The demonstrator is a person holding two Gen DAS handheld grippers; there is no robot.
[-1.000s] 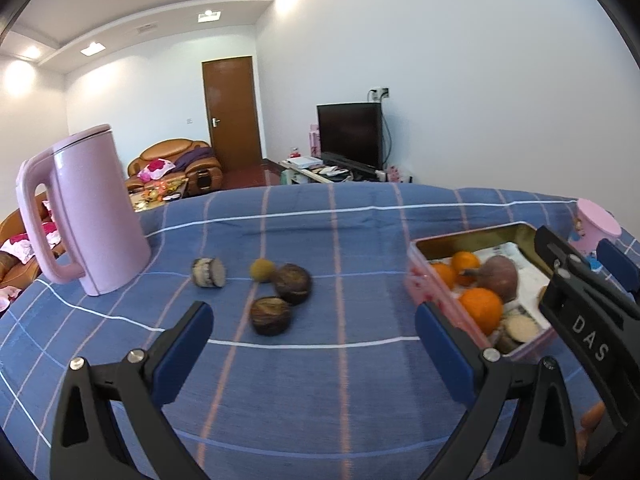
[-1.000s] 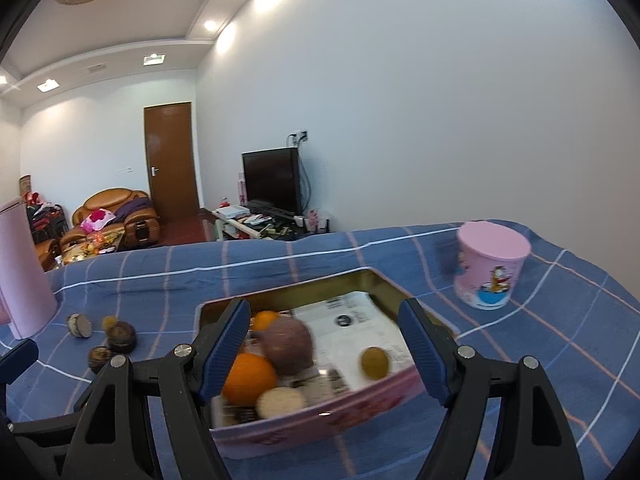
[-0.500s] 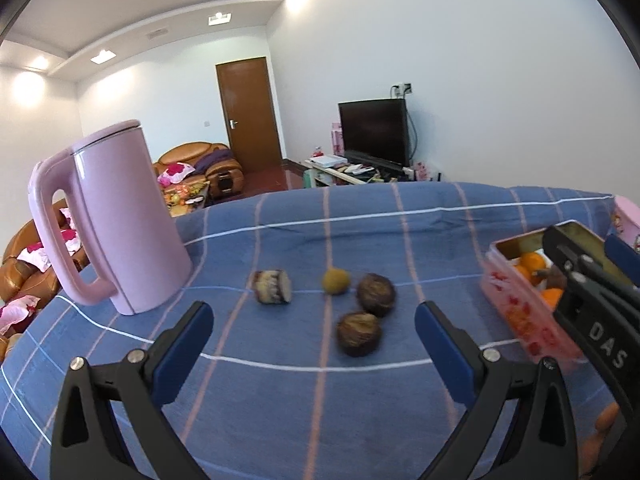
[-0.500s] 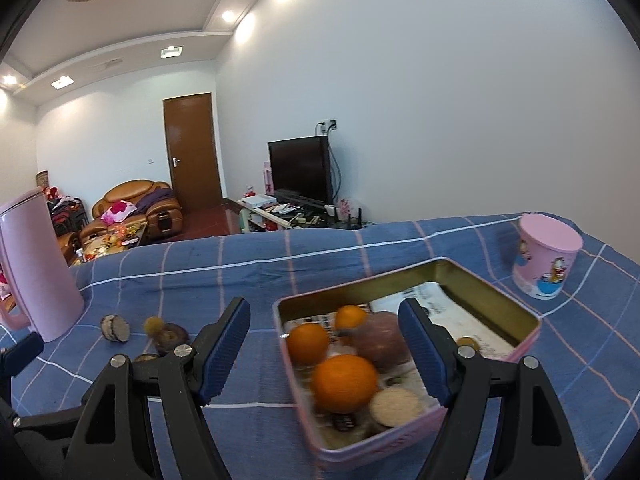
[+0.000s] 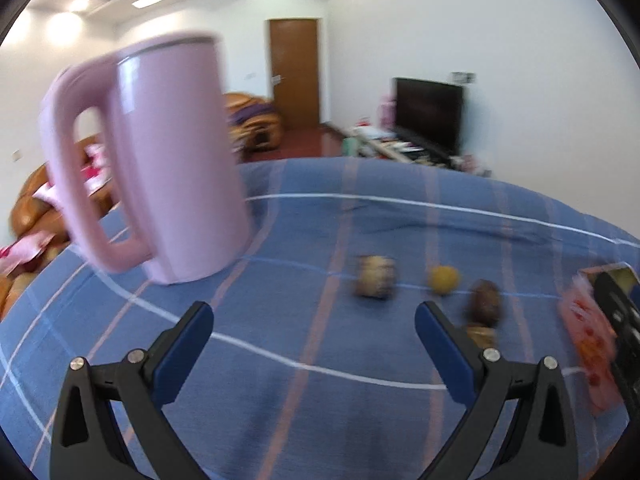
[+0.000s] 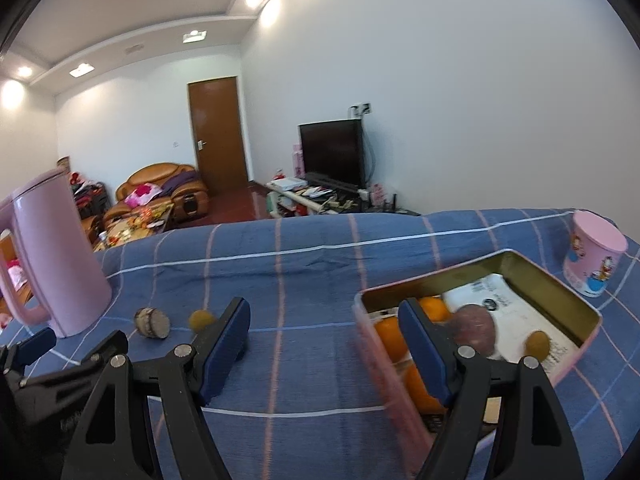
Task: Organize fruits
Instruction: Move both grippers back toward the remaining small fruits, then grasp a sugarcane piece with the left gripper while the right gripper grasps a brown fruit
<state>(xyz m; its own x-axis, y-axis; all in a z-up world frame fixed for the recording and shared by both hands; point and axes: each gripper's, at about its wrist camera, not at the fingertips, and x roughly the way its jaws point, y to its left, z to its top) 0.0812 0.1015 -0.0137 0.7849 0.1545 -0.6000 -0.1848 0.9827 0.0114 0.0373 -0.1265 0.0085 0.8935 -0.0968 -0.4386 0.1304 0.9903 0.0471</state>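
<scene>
Loose fruits lie on the blue checked tablecloth (image 5: 304, 360): a cut brown fruit (image 5: 375, 282), a small yellow fruit (image 5: 443, 279) and a dark brown fruit (image 5: 486, 302), with another partly hidden behind my right-hand finger. My left gripper (image 5: 314, 340) is open and empty, hovering short of them. A pink tin (image 6: 560, 288) holds oranges (image 6: 390, 338), a purple fruit (image 6: 474, 326) and a small yellow fruit (image 6: 537, 343). My right gripper (image 6: 324, 340) is open and empty, just left of the tin. The cut fruit (image 6: 152, 322) and yellow fruit (image 6: 201, 320) show there too.
A tall pink jug (image 5: 160, 168) stands at the left, close to the loose fruits. A pink lidded cup (image 6: 594, 258) sits at the far right behind the tin. Beyond the table are a sofa, a door and a television.
Both grippers have swung to the left. The jug now looms large in the left wrist view, and the tin has slid to the right edge of both views.
</scene>
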